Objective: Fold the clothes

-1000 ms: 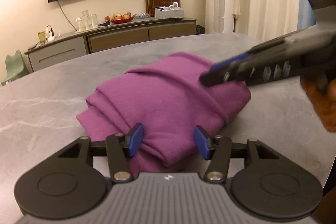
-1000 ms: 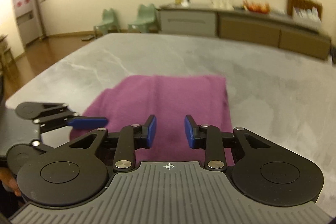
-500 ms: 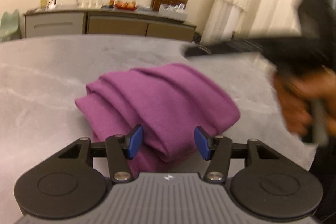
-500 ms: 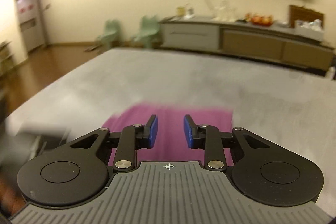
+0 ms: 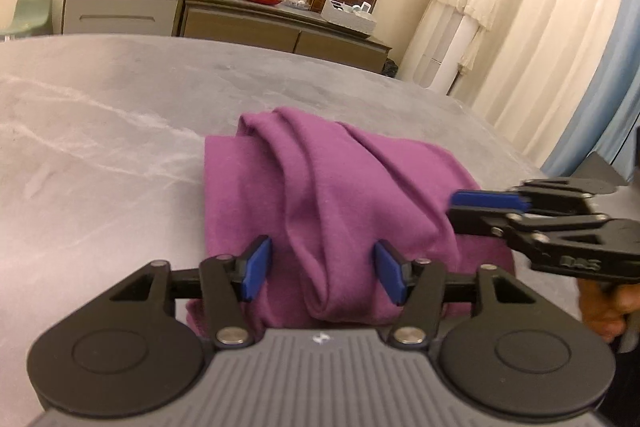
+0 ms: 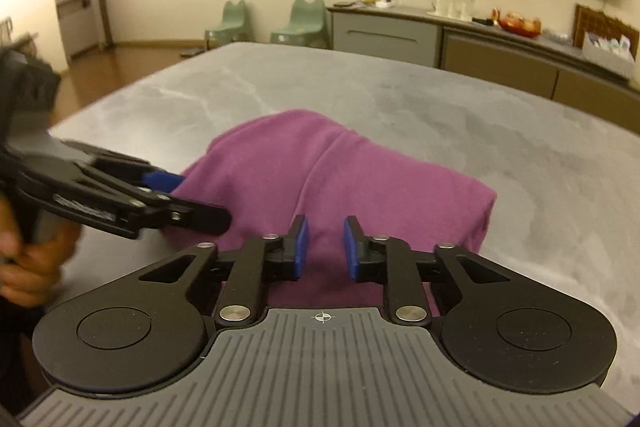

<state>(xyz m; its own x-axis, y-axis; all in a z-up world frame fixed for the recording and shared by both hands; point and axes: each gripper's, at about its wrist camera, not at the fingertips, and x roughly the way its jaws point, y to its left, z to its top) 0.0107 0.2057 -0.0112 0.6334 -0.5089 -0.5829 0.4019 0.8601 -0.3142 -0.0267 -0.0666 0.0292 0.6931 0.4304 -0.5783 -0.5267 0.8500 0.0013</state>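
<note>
A purple garment lies folded into a thick bundle on the grey marble table; it also shows in the right wrist view. My left gripper is open, its blue pads either side of the bundle's near edge, gripping nothing. It also shows in the right wrist view at the bundle's left edge. My right gripper is open with a narrow gap, over the bundle's near edge. It shows side-on in the left wrist view at the bundle's right side.
A long sideboard with glasses, a fruit bowl and boxes stands along the far wall. White curtains hang on the right. Two green chairs stand beyond the table's far left corner. The table edge is to the left.
Both grippers have shifted around the bundle. The right gripper has dropped from above the garment to its right side. The garment itself has kept its folded shape.
</note>
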